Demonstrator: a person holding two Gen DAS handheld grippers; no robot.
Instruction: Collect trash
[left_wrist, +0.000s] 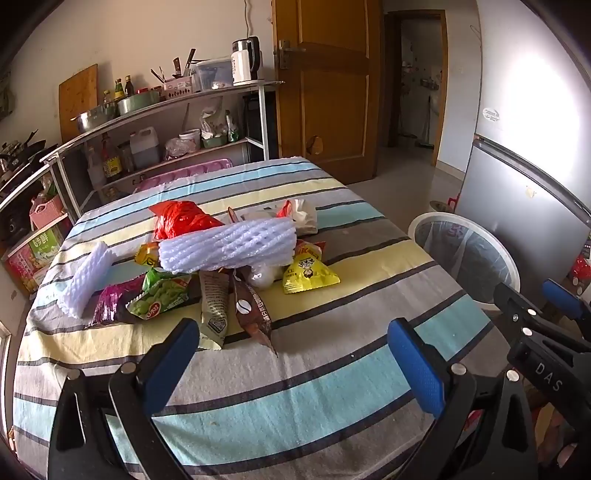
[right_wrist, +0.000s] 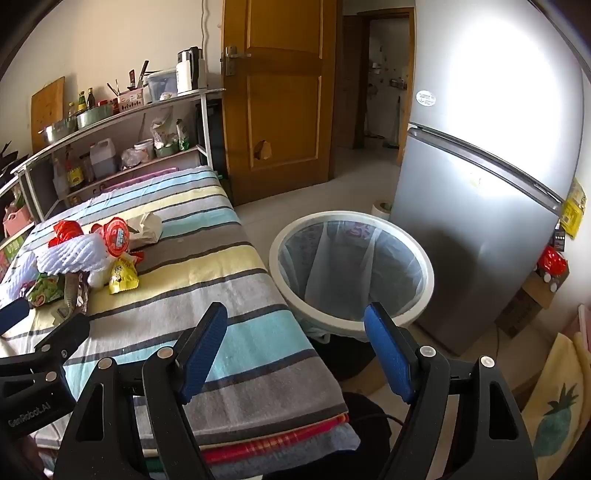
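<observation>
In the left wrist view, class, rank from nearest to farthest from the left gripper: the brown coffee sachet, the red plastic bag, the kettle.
From the left gripper:
1. Brown coffee sachet, pile's near edge.
2. Red plastic bag, behind the foam netting.
3. Kettle, top shelf by the wall.

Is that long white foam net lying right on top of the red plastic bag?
Touching. In the left wrist view the foam net lies against the red plastic bag, overlapping its lower edge, no gap visible.
</observation>
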